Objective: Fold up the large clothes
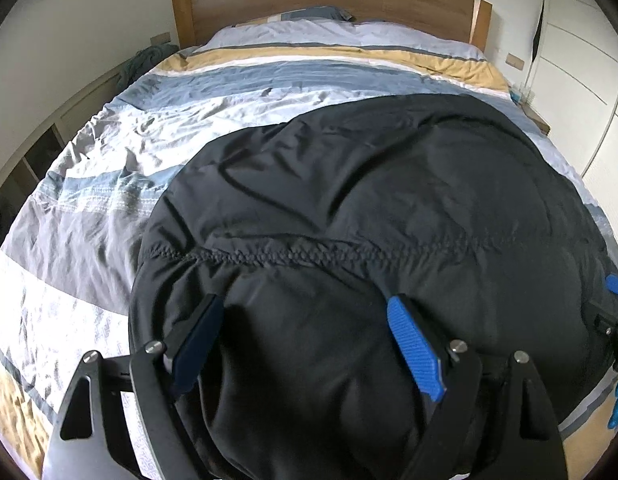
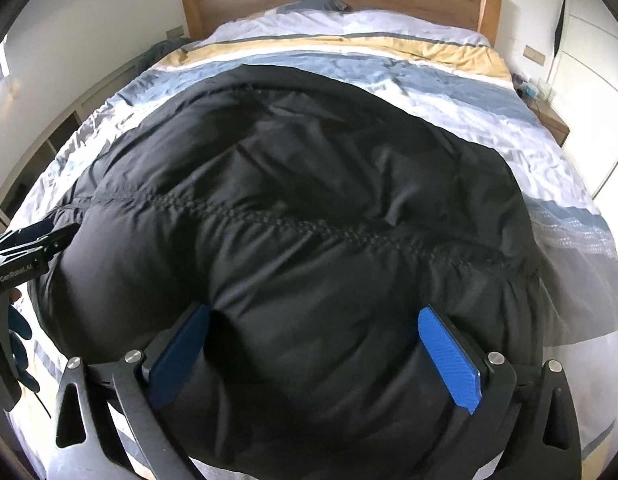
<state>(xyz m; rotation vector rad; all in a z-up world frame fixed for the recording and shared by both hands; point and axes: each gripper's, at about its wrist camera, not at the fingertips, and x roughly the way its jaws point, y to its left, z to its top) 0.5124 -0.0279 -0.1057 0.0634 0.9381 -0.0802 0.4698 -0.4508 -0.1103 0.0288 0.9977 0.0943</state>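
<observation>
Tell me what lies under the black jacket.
The black jacket lies on the striped duvet, which shows around it on the left, right and far sides. Whatever sits directly beneath the jacket is covered. Both grippers, left and right, are open over its near edge.

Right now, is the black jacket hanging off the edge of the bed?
No, the black jacket lies spread flat on the striped duvet, with bedding visible around its far and side edges.
</observation>
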